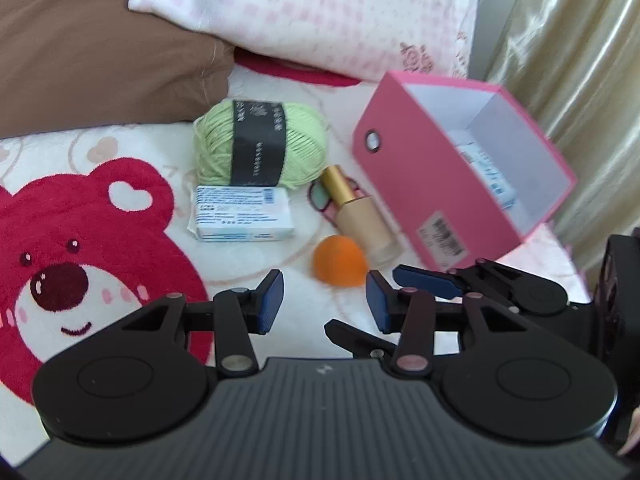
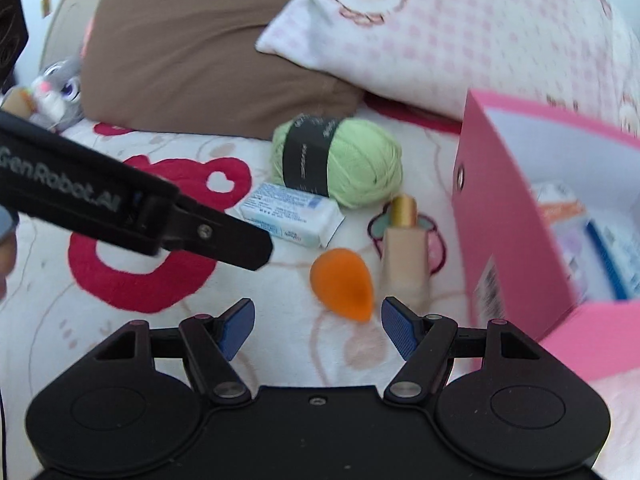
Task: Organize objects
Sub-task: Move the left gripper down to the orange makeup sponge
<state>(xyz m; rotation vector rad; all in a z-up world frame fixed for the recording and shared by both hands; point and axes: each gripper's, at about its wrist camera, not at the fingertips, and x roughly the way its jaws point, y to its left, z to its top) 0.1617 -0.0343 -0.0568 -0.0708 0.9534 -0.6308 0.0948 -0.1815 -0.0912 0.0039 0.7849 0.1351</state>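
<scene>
- Makeup sponge (image 2: 342, 285), orange and egg-shaped, lies loose on the bear-print bed blanket (image 2: 120, 340), just ahead of the right gripper (image 2: 318, 326) at about 12 o'clock in the right wrist view, a little right of centre.
- Foundation bottle (image 2: 406, 252) with a gold cap lies just beside the sponge at its 2 o'clock; a blue-and-white wrapped packet (image 2: 292, 220) sits at its 11 o'clock, and a green yarn ball (image 2: 340, 160) lies beyond both.
- Pink storage box (image 2: 516, 240) stands at 3 o'clock, its opening showing a few packets already inside.
- Right gripper's jaws stand well open and hold nothing; the sponge is ahead of the pads, not between them.
- Left gripper (image 1: 325, 304) shows its jaws partly open, narrower than the right's, and empty.
- Risks, as a judgement: the sponge is soft and rounded, so an off-centre squeeze could squirt it out sideways; the right-hand pad could nudge the bottle; the soft blanket may snag a pad; the two grippers sit close together and could collide.
</scene>
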